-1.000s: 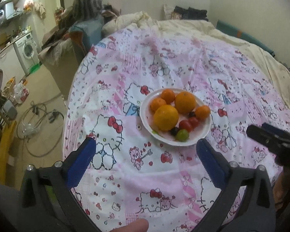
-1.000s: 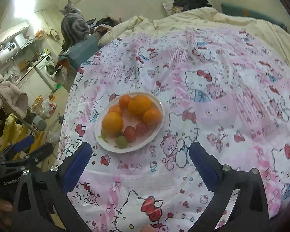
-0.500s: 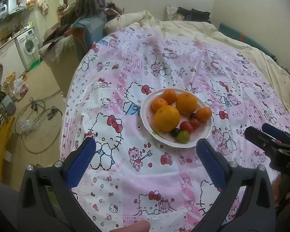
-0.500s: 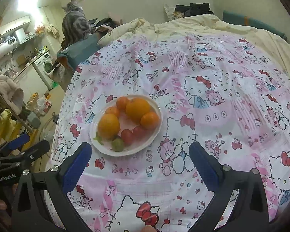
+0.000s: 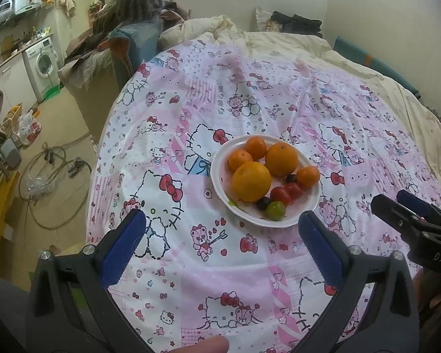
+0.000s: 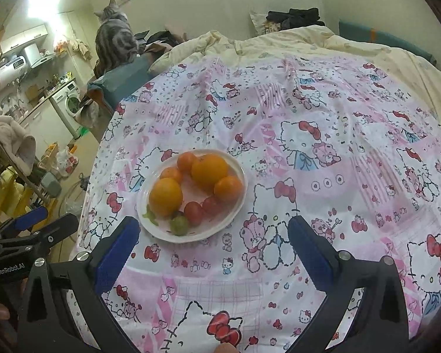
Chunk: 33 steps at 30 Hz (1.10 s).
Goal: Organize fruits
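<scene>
A white plate [image 5: 220, 173] [image 6: 235, 211] sits on the pink Hello Kitty cloth. It holds two big oranges [image 5: 251, 181] [image 6: 209, 169], several small tangerines [image 5: 307, 176], two red tomatoes [image 5: 280, 195] [image 6: 193, 212], dark grapes [image 5: 262, 203] and a green fruit [image 5: 275, 210] [image 6: 179, 225]. My left gripper [image 5: 222, 220] is open and empty, just short of the plate. My right gripper [image 6: 213, 226] is open and empty, near the plate's front rim. Each gripper also shows in the other's view, the right one [image 5: 411, 214] and the left one [image 6: 35, 223].
The cloth covers a round table [image 5: 167, 264]. Its left edge drops to a floor with cables [image 5: 53, 164] and a washing machine [image 5: 42, 61]. A tabby cat [image 6: 114, 41] sits on a pile behind the table. Cream bedding [image 6: 323, 44] lies beyond the far edge.
Both grippers have moved slightly toward the plate, still open. The plate and fruits have not moved.
</scene>
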Tool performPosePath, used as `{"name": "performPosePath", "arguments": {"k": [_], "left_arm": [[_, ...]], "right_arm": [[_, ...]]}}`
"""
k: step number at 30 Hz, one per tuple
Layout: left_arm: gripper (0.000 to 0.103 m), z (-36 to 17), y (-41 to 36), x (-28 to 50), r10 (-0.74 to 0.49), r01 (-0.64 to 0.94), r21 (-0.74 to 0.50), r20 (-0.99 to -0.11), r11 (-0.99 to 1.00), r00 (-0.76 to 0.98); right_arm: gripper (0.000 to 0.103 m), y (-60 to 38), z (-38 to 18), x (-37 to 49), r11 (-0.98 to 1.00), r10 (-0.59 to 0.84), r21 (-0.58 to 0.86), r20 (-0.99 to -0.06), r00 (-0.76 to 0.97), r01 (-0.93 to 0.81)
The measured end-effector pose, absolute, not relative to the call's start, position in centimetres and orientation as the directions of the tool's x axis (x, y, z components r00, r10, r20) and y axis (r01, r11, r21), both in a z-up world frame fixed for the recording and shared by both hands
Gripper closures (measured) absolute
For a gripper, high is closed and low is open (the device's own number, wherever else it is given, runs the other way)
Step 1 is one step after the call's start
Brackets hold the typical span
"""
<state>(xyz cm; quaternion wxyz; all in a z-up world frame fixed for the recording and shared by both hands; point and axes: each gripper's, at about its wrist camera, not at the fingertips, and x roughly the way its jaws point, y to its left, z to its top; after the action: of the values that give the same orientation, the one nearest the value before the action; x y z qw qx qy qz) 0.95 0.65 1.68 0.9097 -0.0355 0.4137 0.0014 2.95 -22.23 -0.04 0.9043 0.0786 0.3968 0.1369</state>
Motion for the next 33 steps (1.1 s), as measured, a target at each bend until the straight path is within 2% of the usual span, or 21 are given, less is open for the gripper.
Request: {"name": "performPosePath", "arguments": {"k": [33], "left_arm": [[0.001,1.53,0.26,0.83,-0.036,-0.037,-0.078,-0.761,0.996,0.647]], "right_arm": [[0.0,-21.93,0.15,3.17,0.954,0.3,0.226,-0.692,0.657,-0.197]]}}
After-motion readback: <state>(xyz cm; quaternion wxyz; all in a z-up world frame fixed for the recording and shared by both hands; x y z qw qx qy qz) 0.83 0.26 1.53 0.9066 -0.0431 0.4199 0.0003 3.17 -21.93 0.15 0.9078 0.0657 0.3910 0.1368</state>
